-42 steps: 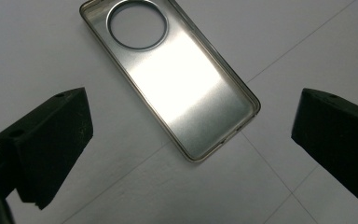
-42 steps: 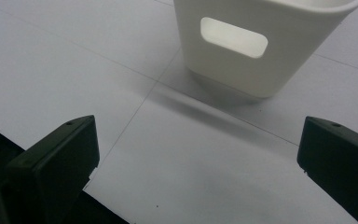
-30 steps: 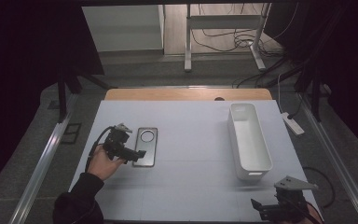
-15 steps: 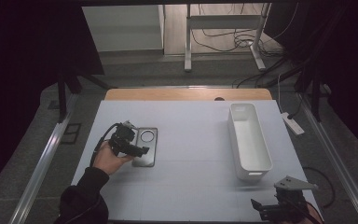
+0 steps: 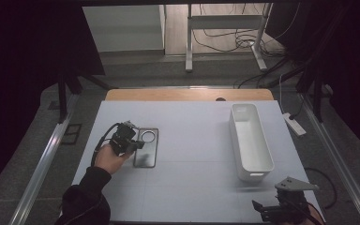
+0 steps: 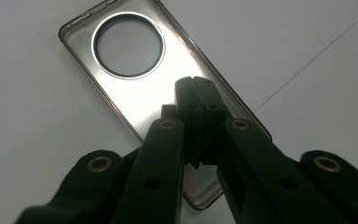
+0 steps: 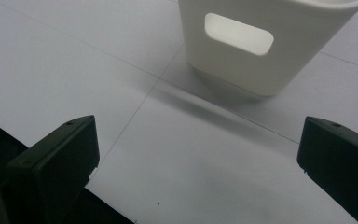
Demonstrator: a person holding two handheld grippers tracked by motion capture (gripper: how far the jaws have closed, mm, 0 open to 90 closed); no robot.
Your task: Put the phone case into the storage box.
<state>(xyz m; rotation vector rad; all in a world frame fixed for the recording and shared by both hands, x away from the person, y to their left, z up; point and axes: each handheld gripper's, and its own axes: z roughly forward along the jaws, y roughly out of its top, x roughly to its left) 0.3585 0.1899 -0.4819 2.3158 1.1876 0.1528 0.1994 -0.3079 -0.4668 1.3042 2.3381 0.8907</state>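
Observation:
A clear smoky phone case with a round camera hole lies flat on the white table, left of centre. My left gripper reaches over the case's left edge from a person's hand. In the left gripper view its jaws are pressed together, and the gripper sits just over the middle of the phone case with nothing between the jaws. At the table's near right corner my right gripper stands open. Through the right gripper view, that gripper faces the near end of a white bin with bare table between its jaws.
The long white bin stands lengthwise on the right half of the table. A wooden strip runs along the table's far edge. A power strip lies on the floor to the right, and cables trail behind the table.
My left gripper has moved right and slightly away from the person, from beside the case's left edge to over the case. The right gripper has stayed still.

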